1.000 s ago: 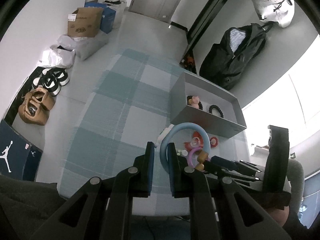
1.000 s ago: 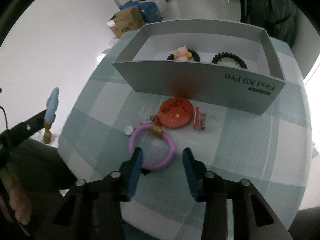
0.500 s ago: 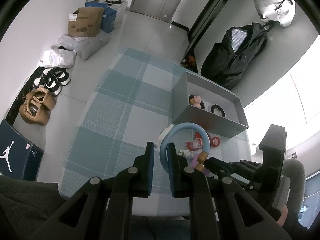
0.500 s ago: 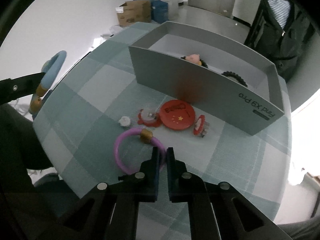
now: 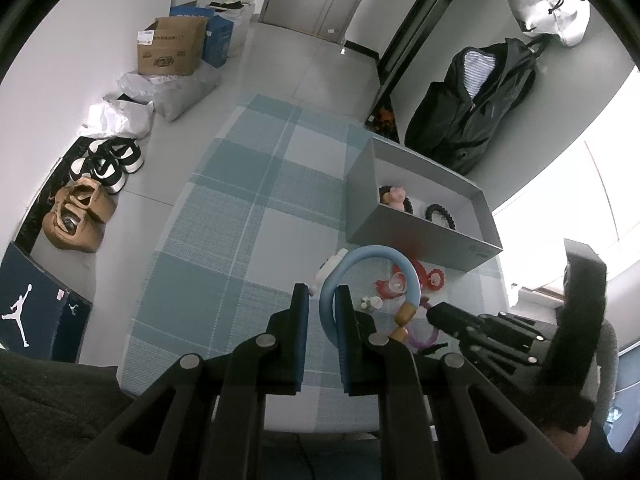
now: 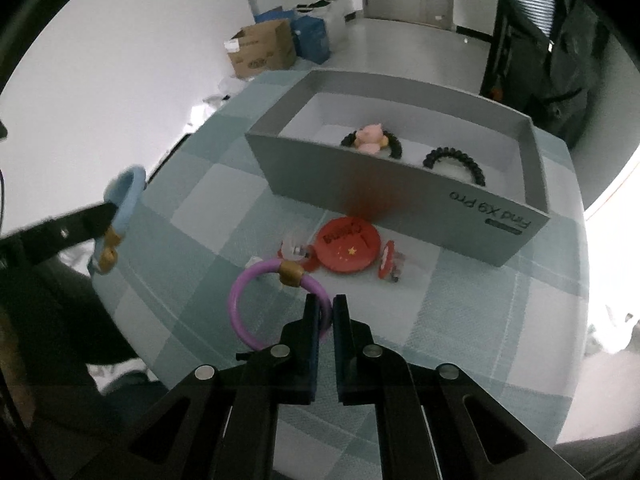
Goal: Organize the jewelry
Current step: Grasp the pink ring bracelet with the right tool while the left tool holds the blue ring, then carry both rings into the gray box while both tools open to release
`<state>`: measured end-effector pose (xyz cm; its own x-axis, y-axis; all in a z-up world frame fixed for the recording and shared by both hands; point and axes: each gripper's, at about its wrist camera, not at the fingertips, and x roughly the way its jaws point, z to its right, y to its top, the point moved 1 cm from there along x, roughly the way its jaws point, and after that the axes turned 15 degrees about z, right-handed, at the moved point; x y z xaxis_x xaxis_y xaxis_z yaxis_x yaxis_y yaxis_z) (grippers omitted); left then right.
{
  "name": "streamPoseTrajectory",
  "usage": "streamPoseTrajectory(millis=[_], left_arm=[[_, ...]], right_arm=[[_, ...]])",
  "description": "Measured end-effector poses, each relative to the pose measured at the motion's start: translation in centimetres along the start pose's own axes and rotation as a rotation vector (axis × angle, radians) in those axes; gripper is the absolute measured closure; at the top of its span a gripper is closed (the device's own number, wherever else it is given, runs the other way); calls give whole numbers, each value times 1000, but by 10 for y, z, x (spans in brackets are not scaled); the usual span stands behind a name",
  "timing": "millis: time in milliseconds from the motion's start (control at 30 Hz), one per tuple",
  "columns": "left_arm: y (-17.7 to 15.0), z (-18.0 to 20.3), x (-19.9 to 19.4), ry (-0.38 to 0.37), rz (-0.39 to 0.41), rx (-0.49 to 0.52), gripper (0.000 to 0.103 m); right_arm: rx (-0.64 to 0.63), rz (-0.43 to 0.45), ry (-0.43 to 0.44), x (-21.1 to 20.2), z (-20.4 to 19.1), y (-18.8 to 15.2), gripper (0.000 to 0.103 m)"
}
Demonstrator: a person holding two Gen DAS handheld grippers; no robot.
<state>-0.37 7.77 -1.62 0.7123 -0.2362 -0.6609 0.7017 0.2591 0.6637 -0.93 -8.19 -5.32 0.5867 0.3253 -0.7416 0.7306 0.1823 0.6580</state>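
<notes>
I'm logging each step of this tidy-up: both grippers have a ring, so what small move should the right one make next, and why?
Probably lift. The right gripper is shut on the purple bracelet, which seems to still lie on the checked cloth. The grey box beyond it already holds two dark bead bracelets, so raising the ring clear of the red badge comes first.

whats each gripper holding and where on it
Left gripper: blue ring, pinched on its band. Right gripper: purple ring, pinched on its band.
</notes>
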Motion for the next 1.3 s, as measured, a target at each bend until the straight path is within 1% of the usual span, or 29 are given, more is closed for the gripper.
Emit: streamPoseTrajectory(millis=[100,333,633,733,867,1000,1100,1300], left_arm=[[-1,0,1,7,-4,3,94],[-1,5,6,14,-23,15,94],[9,29,17,6,-35,60,94],[15,37,23,3,-42,84,94],[23,44,34,-1,-66,93,94],[37,53,44,-18,-68,112,94],[45,63,52,-30,-75,126,94],[59,80,75,-57,-98,168,94]], right_arm=[[43,17,21,-6,3,-1,98],[129,62,77,-25,18,11,98],[218,124,130,-39,43,29,98],[240,136,160,-41,48,35,98],[261,168,164,-48,57,46,98],[292,187,160,-49,69,55,98],[317,191,161,-46,82,65,98],[358,191,136,-35,102,78,98]])
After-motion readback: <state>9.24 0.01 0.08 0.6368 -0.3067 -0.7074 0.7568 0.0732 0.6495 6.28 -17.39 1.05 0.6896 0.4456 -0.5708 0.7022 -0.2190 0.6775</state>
